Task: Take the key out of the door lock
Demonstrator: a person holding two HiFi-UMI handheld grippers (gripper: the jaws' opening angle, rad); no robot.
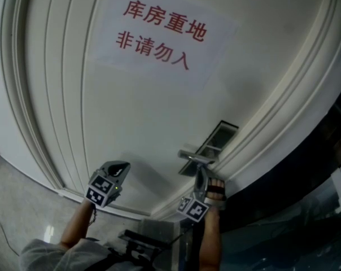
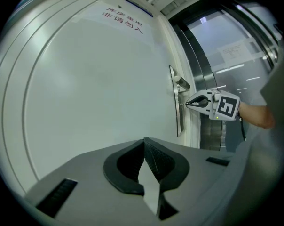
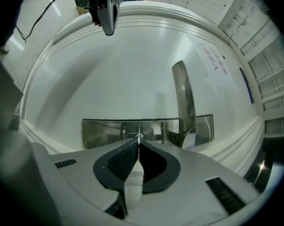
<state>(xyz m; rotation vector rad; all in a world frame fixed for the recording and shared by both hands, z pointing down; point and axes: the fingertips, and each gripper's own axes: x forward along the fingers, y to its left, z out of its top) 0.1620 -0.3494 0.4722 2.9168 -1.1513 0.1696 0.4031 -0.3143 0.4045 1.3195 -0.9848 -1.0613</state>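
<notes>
One key (image 3: pixel 139 136) sits pinched in the right hand-held gripper (image 3: pixel 139 143) at the lock (image 3: pixel 130 135).

the key (image 3: pixel 139 136) sits in the lock plate (image 3: pixel 104 133) beside the handle (image 3: pixel 184 98), between the jaws of the right gripper (image 3: pixel 139 144); the left gripper (image 1: pixel 121 167) hangs well left.

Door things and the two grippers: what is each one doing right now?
Door: looks shut.
Key: in the lock, pinched by the right gripper.
Right gripper: shut on the key.
Left gripper: shut, empty, away from the lock.
Handle: untouched.
Paper sign: stuck flat on the door.
</notes>
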